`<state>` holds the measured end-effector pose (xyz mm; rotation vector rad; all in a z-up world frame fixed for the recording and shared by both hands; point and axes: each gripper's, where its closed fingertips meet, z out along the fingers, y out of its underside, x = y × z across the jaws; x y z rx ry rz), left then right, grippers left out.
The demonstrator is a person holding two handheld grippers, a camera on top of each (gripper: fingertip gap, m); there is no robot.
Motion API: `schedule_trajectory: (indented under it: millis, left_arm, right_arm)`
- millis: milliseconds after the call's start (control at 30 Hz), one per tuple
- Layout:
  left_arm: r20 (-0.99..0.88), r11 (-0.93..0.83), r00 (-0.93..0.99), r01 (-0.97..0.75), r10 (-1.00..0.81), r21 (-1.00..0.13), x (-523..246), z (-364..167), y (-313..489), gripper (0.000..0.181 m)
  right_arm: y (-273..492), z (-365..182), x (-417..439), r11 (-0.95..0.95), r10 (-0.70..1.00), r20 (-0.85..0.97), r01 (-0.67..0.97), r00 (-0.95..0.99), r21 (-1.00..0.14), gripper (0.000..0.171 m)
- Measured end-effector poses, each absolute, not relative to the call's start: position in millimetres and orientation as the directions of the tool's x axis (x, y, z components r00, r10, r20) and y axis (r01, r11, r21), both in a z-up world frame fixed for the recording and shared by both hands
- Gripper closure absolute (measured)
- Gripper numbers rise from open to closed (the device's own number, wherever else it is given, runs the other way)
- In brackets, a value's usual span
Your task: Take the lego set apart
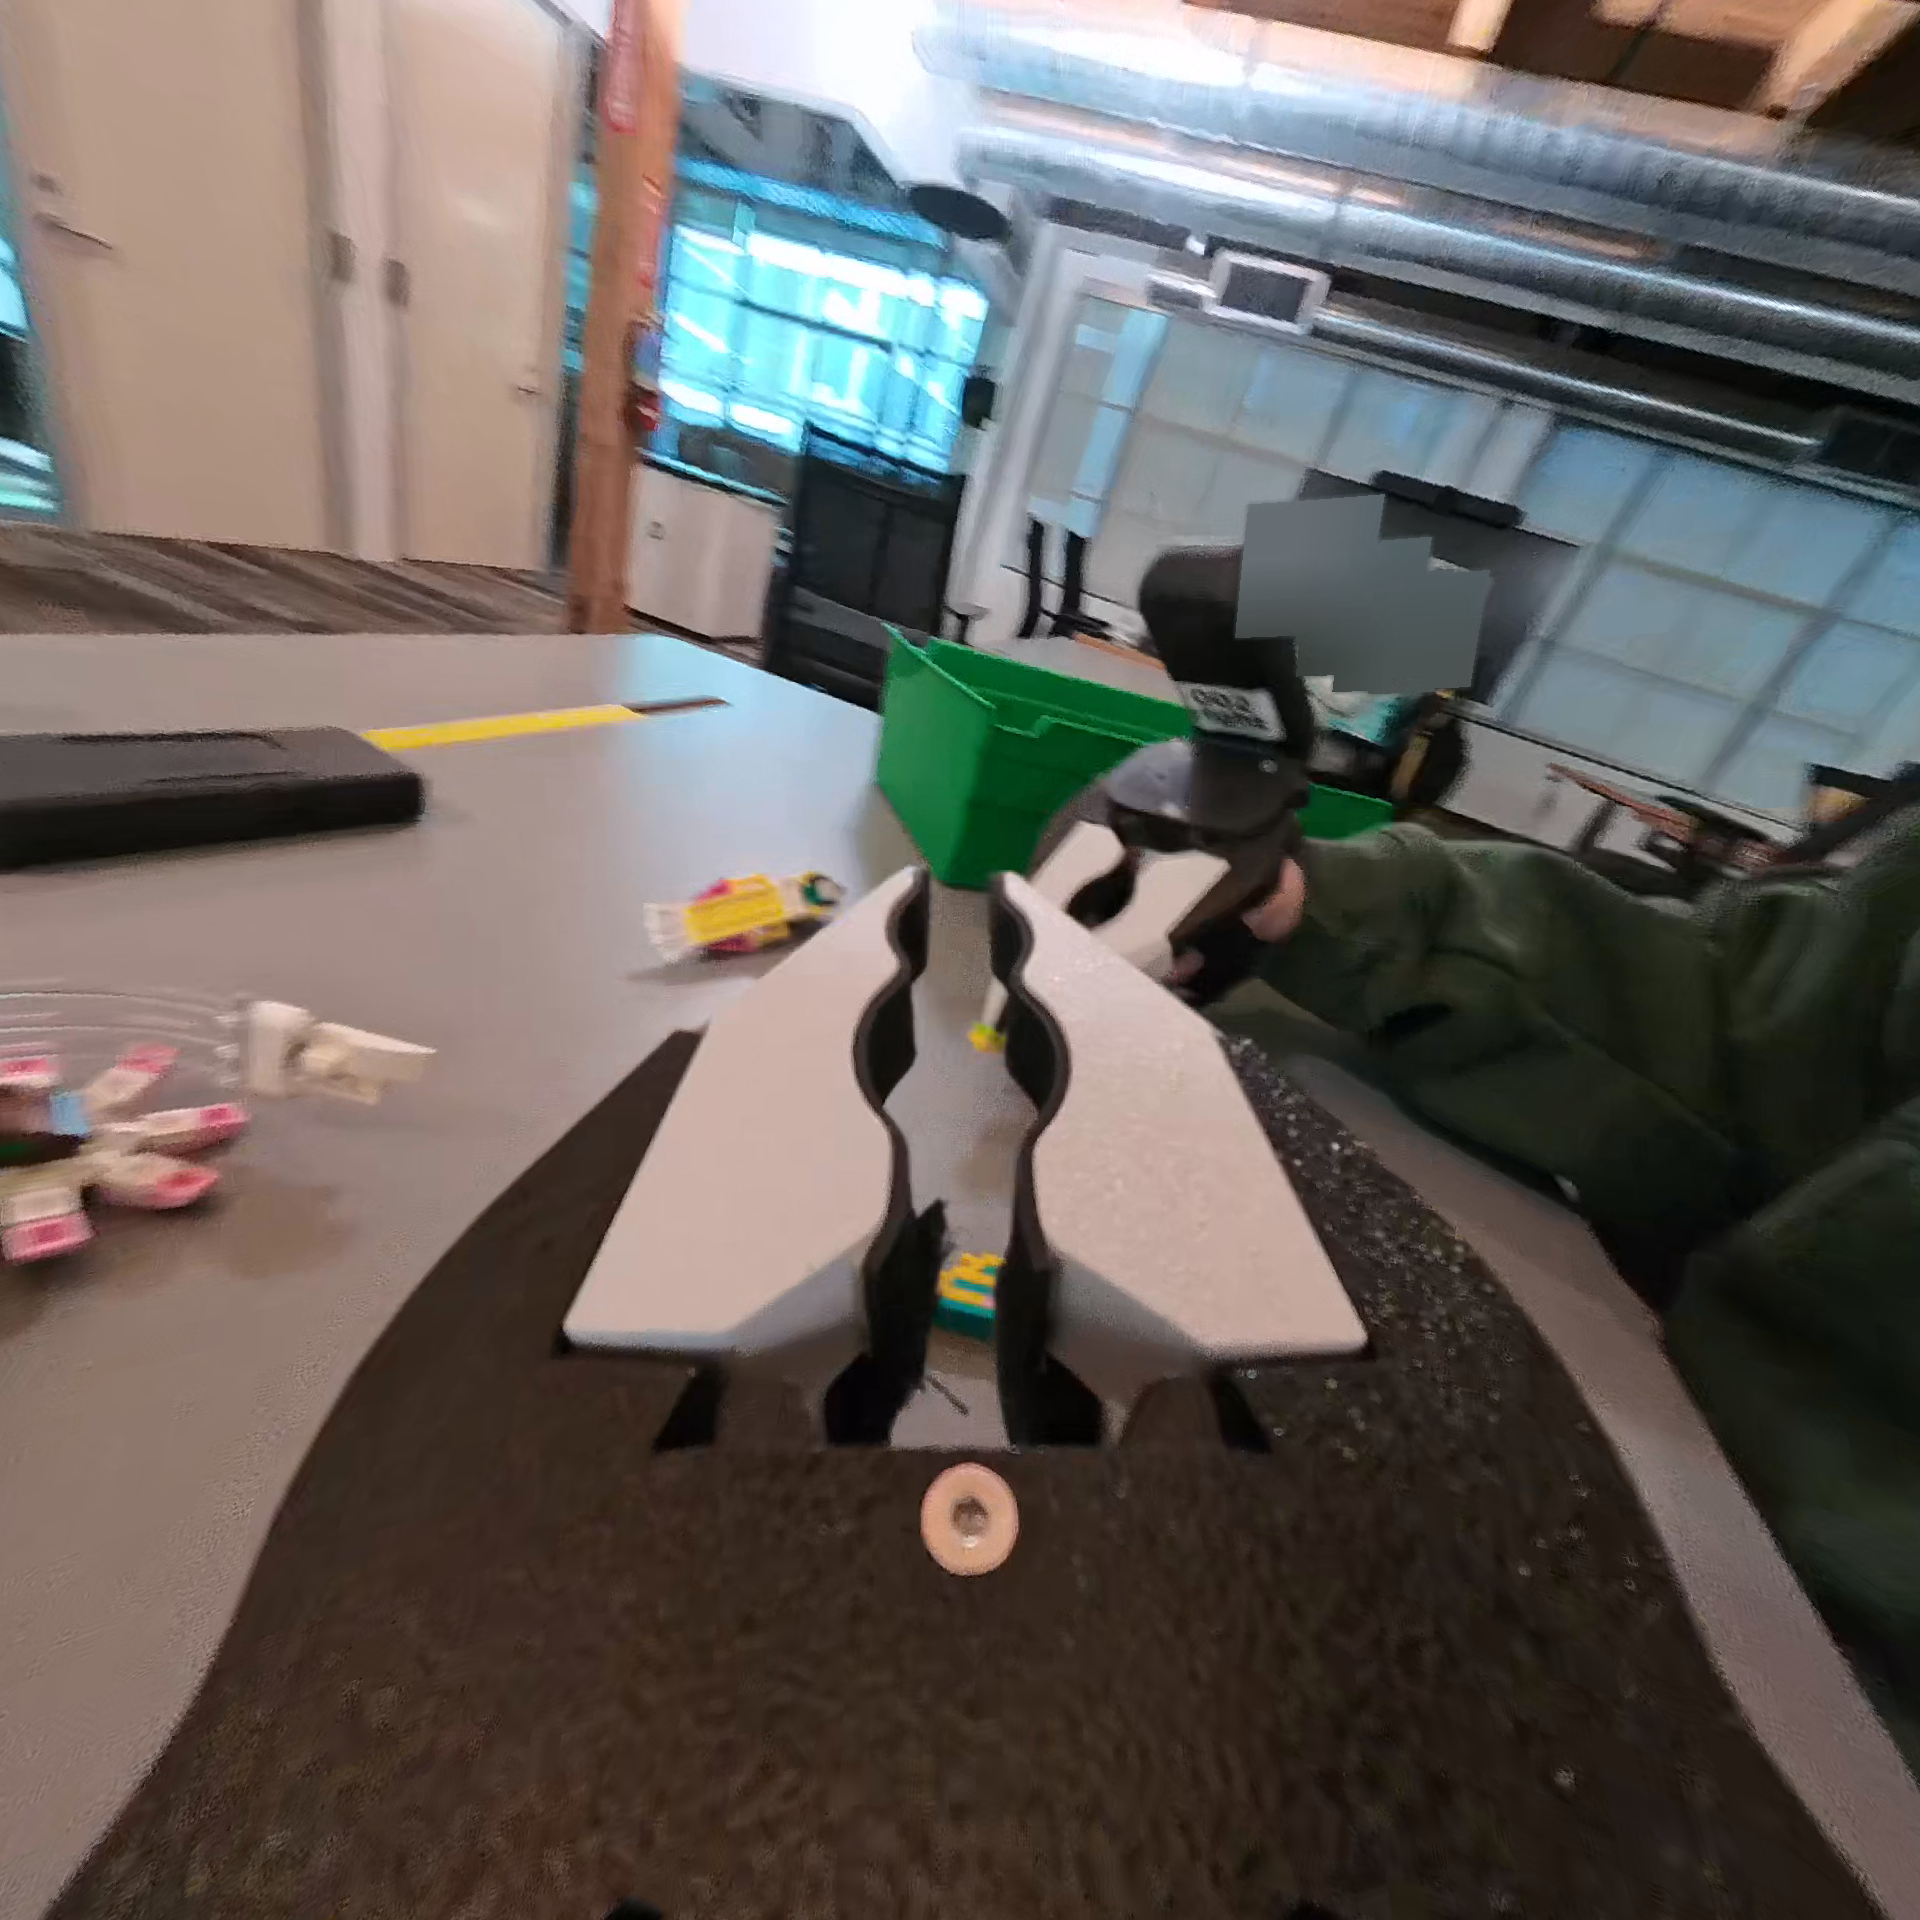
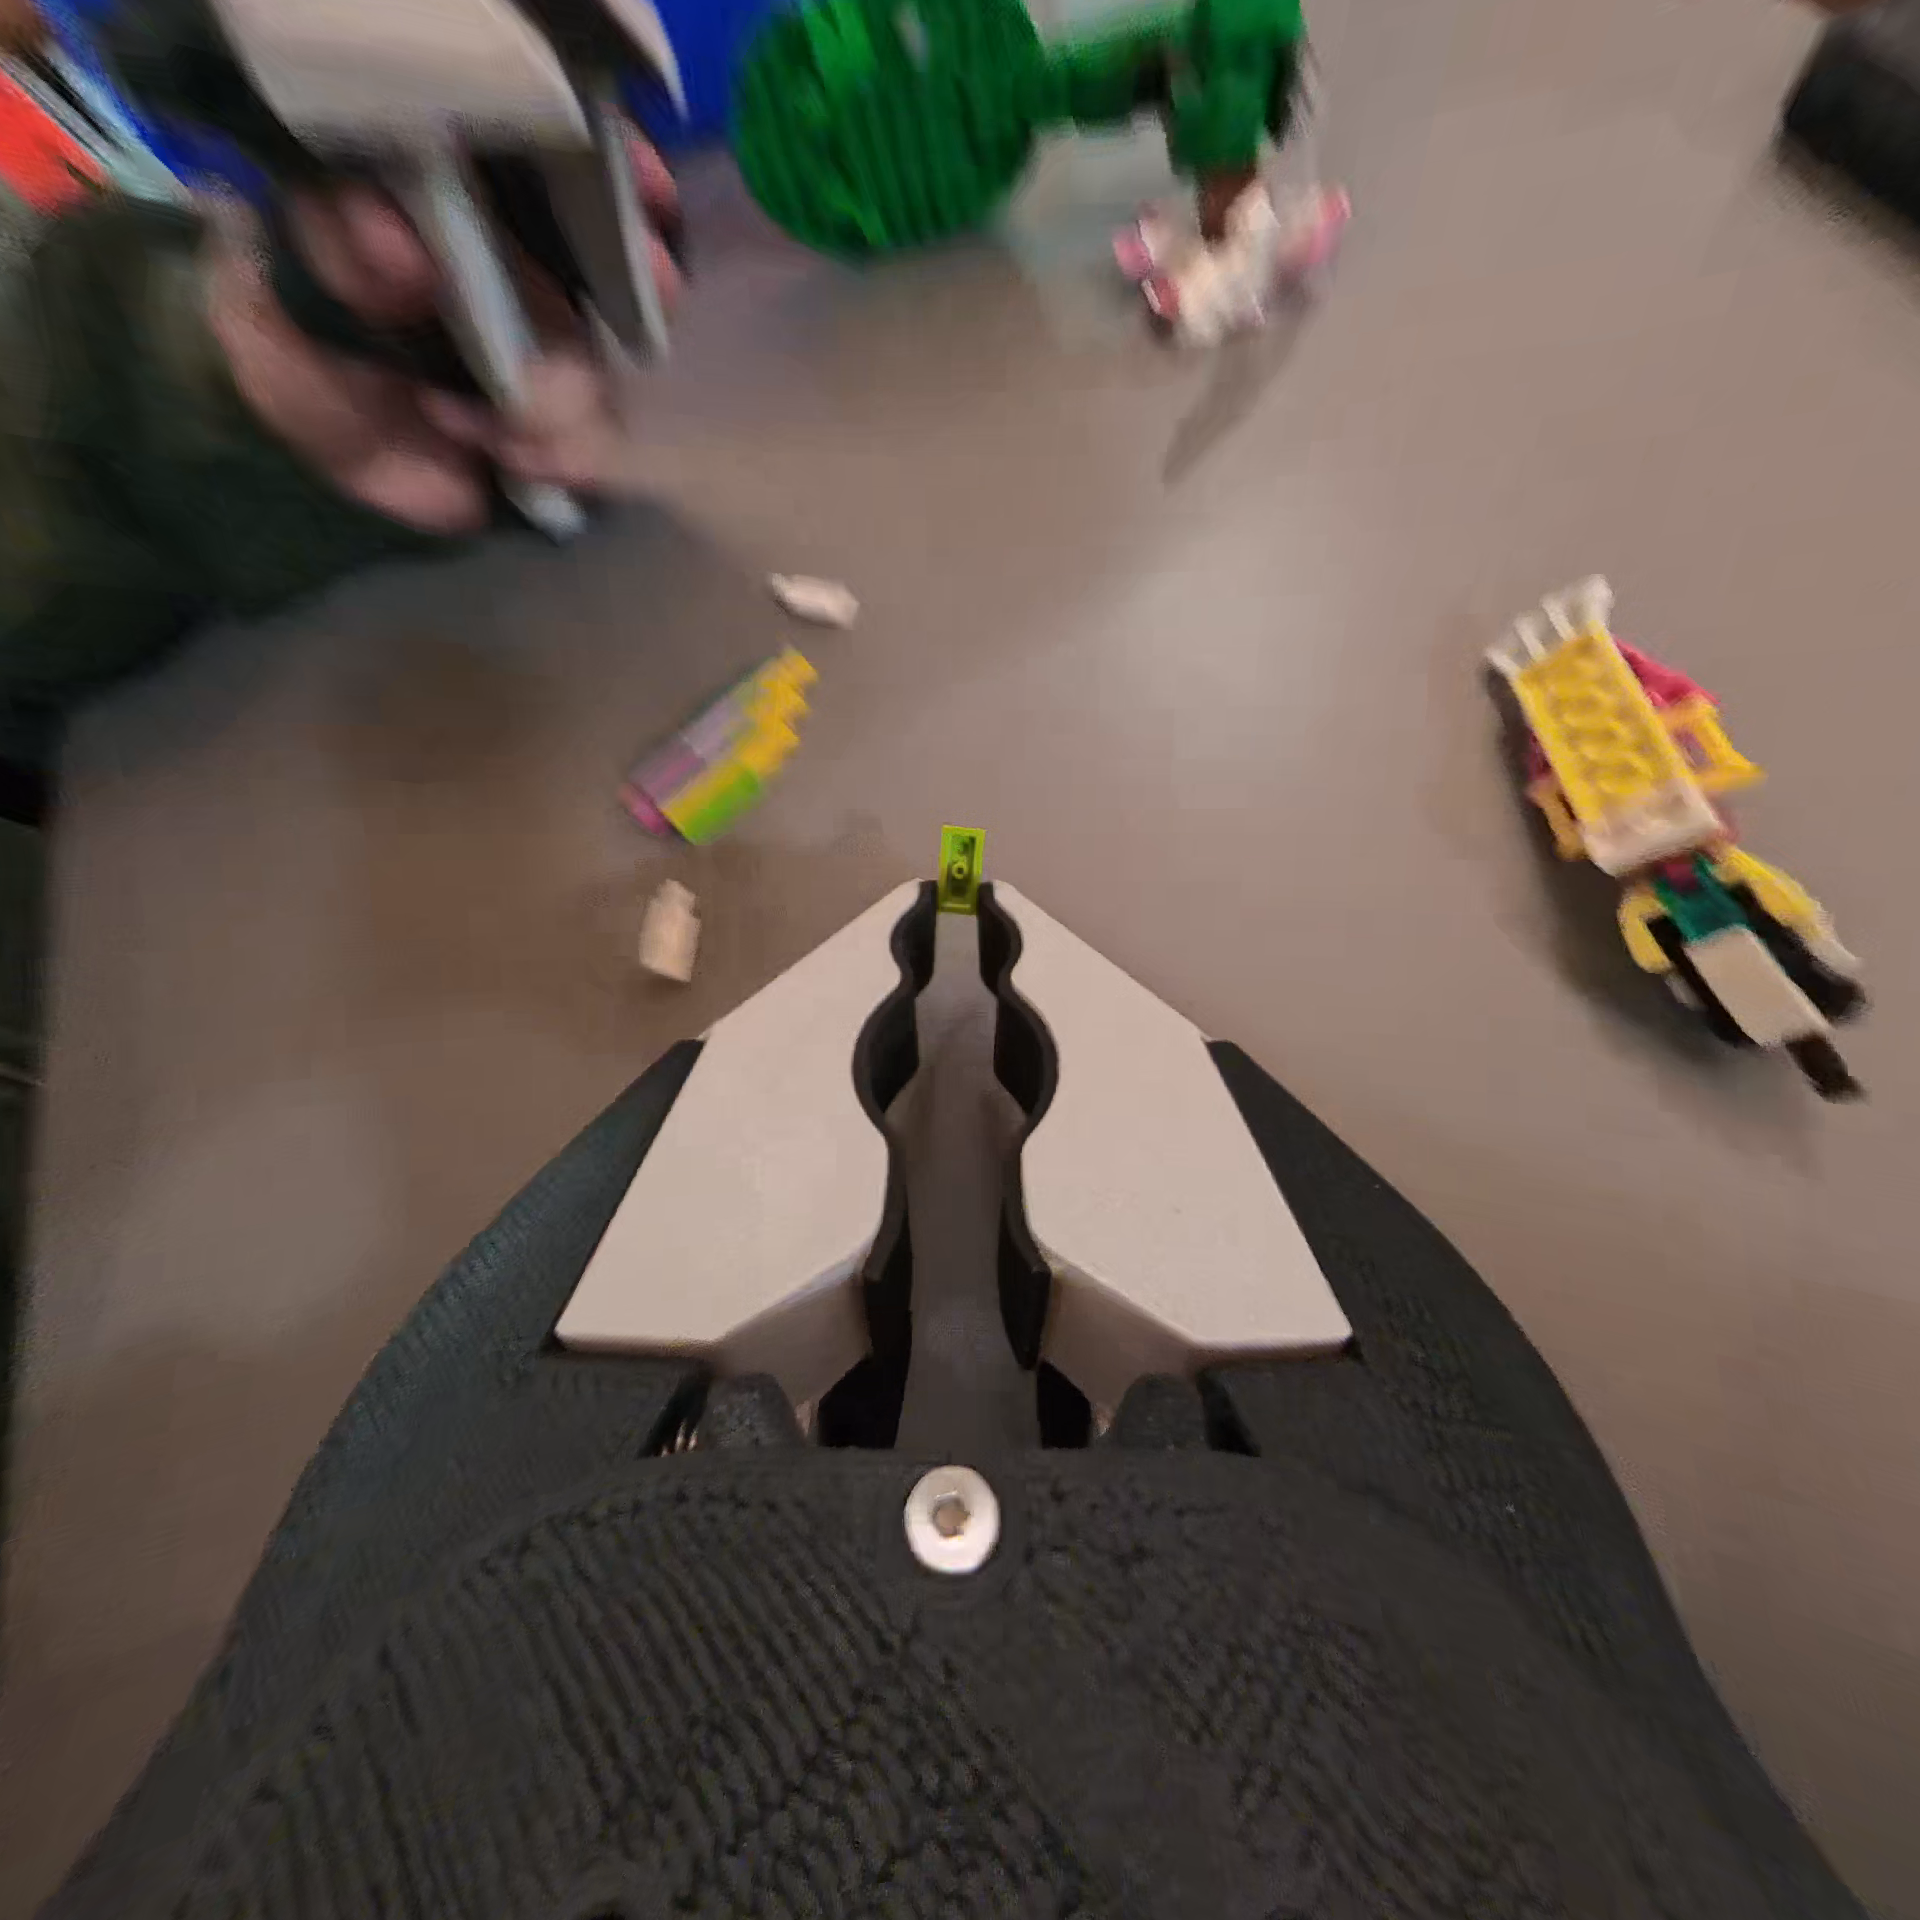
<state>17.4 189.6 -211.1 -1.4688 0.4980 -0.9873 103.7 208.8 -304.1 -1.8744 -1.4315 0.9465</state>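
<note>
My right gripper (image 2: 961, 896) is shut on a small lime-green piece (image 2: 961, 868) at its fingertips, above the grey table (image 2: 1247, 520). A yellow, lime and lavender chunk (image 2: 727, 758) lies just ahead to its left, with small white pieces (image 2: 668, 930) beside it. A larger yellow, white and pink assembly (image 2: 1621, 790) lies to the right. My left gripper (image 1: 961, 888) hovers with a narrow gap between its fingers and nothing at the tips. A teal and yellow piece (image 1: 971, 1288) shows through the gap near the finger bases. The right gripper (image 1: 1101, 894) is close ahead of it.
A green bin (image 1: 977, 769) stands behind the grippers. A pink and white flower-like build (image 1: 114, 1153) and a white piece (image 1: 312, 1049) lie on the left. A yellow and pink assembly (image 1: 743, 909) lies mid-table. A black flat case (image 1: 187, 790) is at the far left. A green sleeve (image 1: 1558, 987) crosses the right side.
</note>
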Motion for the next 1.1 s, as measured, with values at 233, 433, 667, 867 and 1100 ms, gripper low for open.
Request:
schedule_trajectory:
  millis: [233, 433, 667, 867, 1100]
  left_arm:
    - [0.373, -0.330, 0.276, 0.190, -0.886, -0.925, 53.9, -217.6, 158.8, 0.163]
    - [-0.245, 0.221, 0.460, -0.106, -0.853, -0.969, 51.1, -201.8, 144.5, 0.173]
    - [0.076, -0.048, 0.363, 0.088, -0.929, -0.995, 53.5, -196.5, 142.2, 0.168]
    - [0.211, -0.185, 0.235, 0.126, -0.949, -0.975, 60.9, -200.7, 133.7, 0.173]
    - [0.298, -0.267, 0.158, 0.191, -0.941, -0.944, 59.5, -196.9, 132.1, 0.170]
  right_arm:
    - [160.7, -232.9, 63.6, -0.382, 0.901, -0.405, 0.155, -0.157, -0.911, 0.166]
    - [146.5, -214.4, 51.8, -0.531, 0.808, -0.531, 0.074, -0.256, -0.844, 0.166]
    - [142.4, -213.0, 51.1, -0.416, 0.881, -0.418, 0.059, -0.223, -0.907, 0.166]
    - [135.4, -202.2, 52.2, -0.297, 0.927, -0.296, 0.029, -0.229, -0.954, 0.166]
    - [133.1, -201.3, 53.1, -0.239, 0.945, -0.242, 0.040, -0.221, -0.970, 0.166]
